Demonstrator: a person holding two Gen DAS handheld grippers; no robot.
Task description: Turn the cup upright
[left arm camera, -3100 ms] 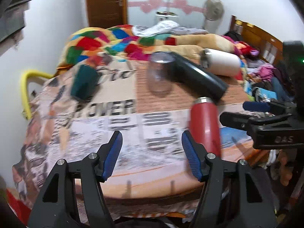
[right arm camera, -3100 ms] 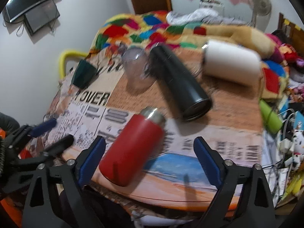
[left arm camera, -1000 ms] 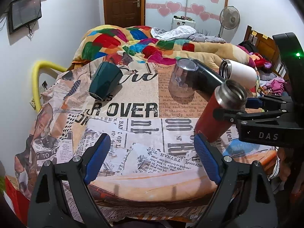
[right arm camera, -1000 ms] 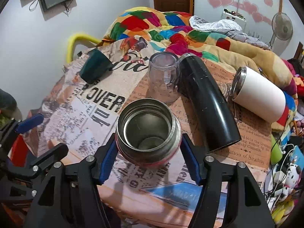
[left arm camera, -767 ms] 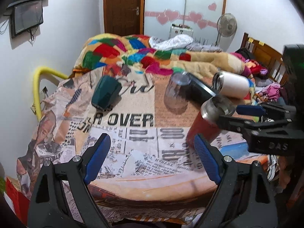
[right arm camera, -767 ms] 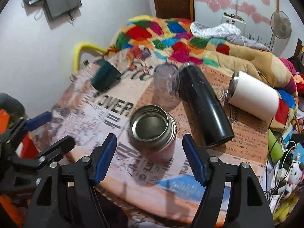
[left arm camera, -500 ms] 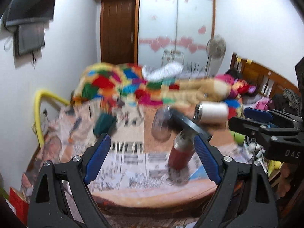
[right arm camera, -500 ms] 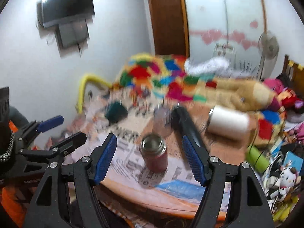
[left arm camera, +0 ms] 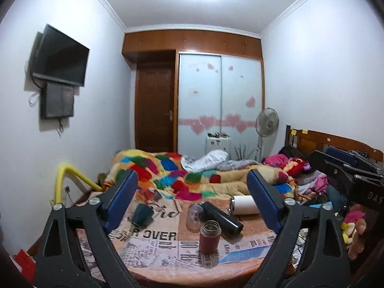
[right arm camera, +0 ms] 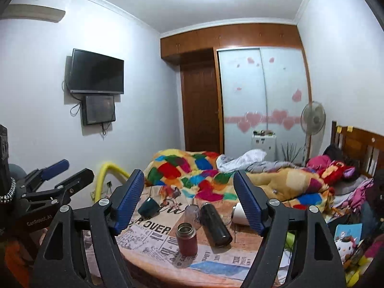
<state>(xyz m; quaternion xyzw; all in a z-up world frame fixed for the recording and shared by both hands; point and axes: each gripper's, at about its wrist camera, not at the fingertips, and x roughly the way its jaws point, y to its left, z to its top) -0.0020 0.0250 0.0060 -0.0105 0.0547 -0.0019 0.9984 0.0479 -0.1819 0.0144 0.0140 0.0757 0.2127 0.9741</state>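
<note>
The red steel cup (left arm camera: 210, 237) stands upright, mouth up, near the front of the newspaper-print table (left arm camera: 153, 252); it also shows in the right wrist view (right arm camera: 186, 239). My left gripper (left arm camera: 192, 201) is open and empty, held high and well back from the table. My right gripper (right arm camera: 188, 202) is open and empty, also raised and far back from the cup. The right gripper shows at the right edge of the left wrist view (left arm camera: 345, 170).
On the table lie a black flask (left arm camera: 222, 218), a clear cup (left arm camera: 194, 217), a white tumbler (left arm camera: 243, 205) and a dark green cup (left arm camera: 141, 213). A bed with a colourful quilt (left arm camera: 182, 175) lies behind. A yellow rail (left arm camera: 72, 172) is at left.
The red cup was lifted from lying, set upright and let go by the right gripper. Both grippers then pulled up and back, far from the table.
</note>
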